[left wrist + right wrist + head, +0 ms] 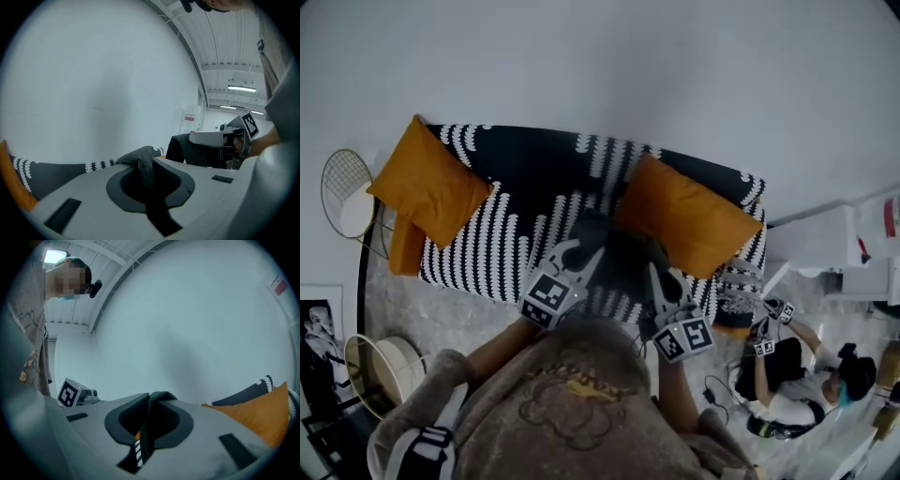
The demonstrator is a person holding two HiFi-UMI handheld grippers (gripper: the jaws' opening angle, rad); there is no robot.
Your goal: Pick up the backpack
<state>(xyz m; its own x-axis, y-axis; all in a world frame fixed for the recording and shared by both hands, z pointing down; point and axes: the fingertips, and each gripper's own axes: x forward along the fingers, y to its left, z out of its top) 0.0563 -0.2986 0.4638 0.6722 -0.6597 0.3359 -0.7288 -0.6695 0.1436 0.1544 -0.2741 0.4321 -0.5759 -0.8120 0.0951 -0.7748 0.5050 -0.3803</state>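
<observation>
Sofa in a black-and-white cover runs along the wall. At its left end lies an orange cushion. The left forearm reaches forward. The left gripper points toward the sofa, tipped slightly down, with its marker cube toward the wearer. Its fingers are pressed together on a fold of grey fabric, seen bunched between the pads in the left gripper view. The dark grey backpack hangs between the two grippers over the seat's front edge, right of centre, just beside a second orange cushion. The right gripper is held about level, beside the left, with its fingers clamped on a dark strap that loops up through the pads. Near the sofa's right end a second person sits on the floor.
</observation>
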